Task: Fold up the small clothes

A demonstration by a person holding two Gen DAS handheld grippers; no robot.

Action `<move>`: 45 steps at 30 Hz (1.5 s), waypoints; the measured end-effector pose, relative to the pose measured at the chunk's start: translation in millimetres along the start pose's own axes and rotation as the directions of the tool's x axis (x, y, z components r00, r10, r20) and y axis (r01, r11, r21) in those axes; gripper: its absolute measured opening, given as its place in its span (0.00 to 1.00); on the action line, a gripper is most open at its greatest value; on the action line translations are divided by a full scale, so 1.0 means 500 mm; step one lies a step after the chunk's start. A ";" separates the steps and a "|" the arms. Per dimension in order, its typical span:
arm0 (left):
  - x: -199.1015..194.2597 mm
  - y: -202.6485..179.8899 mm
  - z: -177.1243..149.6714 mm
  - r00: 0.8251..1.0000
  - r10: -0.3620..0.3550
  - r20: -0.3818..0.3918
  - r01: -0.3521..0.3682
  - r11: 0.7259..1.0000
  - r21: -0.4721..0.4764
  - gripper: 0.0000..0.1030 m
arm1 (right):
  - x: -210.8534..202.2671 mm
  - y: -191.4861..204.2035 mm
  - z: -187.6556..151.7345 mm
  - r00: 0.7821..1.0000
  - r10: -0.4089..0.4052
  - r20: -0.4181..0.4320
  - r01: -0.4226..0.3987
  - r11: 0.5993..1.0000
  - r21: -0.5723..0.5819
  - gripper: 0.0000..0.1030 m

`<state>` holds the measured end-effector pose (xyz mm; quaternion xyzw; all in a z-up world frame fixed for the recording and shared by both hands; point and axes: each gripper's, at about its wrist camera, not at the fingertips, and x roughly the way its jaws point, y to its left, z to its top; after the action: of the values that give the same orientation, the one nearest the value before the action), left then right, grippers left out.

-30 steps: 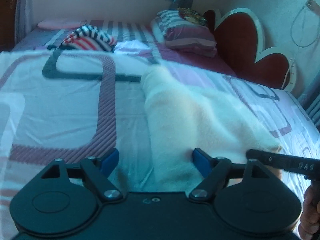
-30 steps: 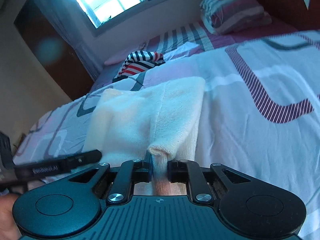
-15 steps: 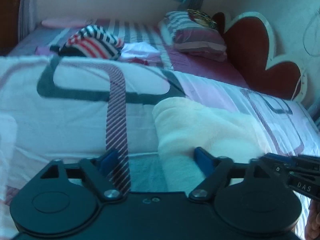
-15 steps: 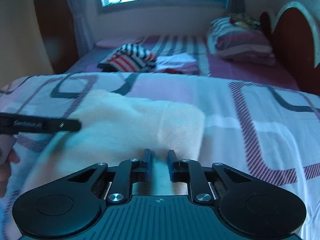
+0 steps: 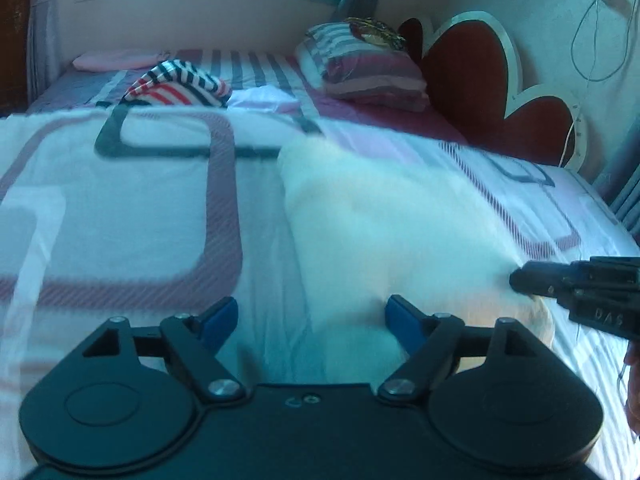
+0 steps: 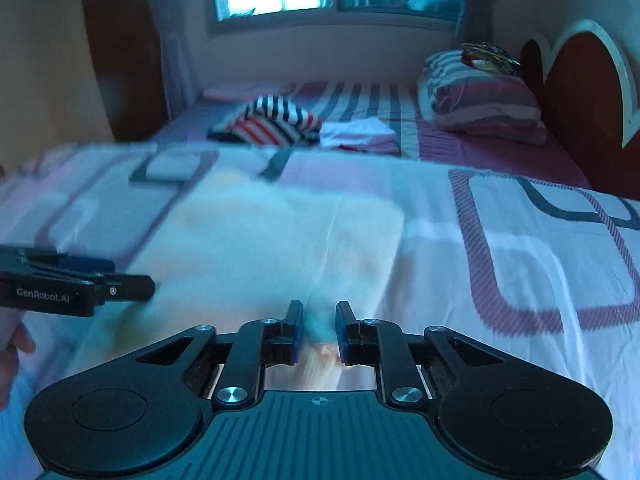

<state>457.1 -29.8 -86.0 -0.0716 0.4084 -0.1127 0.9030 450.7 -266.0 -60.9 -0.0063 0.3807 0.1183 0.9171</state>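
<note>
In the left wrist view, the cream garment (image 5: 380, 216) lies flat on the patterned bedspread (image 5: 120, 208), ahead and to the right of the left gripper (image 5: 312, 316). Its long axis runs away from the camera toward the headboard (image 5: 472, 76), its far edge squared off. The left gripper's blue pads (image 5: 400, 320) stand wide apart and are closing, with only the garment's near left edge and bare bedspread between them; nothing is pinched. The right gripper (image 5: 520, 280) comes in from the right, its tip at the garment's near right corner.

In the right wrist view, the garment (image 6: 280, 240) stretches straight ahead. The right gripper (image 6: 318, 332) has its jaws nearly together, nipping the cloth's near edge between the pads. The left gripper (image 6: 148, 286) reaches in from the left, beside the garment's left margin.

Judging by this, the right hand already has its corner; the left gripper is just beside the opposite near corner and must shift slightly right to take it.
</note>
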 end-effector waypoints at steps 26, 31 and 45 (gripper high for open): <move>-0.104 -0.042 -0.139 0.997 0.050 -0.056 -0.046 0.996 0.071 0.79 | -0.102 0.079 -0.183 0.995 -0.027 -0.092 0.026 1.000 -0.009 0.16; -0.100 -0.044 -0.145 0.997 0.063 -0.047 -0.059 0.995 0.084 0.82 | -0.092 0.069 -0.185 0.996 -0.019 -0.085 0.023 0.999 0.046 0.16; -0.125 0.010 -0.055 0.996 -0.063 0.062 0.066 0.997 -0.051 0.95 | -0.131 -0.012 -0.130 0.993 0.107 0.055 -0.118 0.956 0.269 0.75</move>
<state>397.3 -9.5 -60.2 -0.1119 0.3815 -0.1287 0.9085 361.8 -292.3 -61.7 0.1436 0.3746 0.1173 0.9085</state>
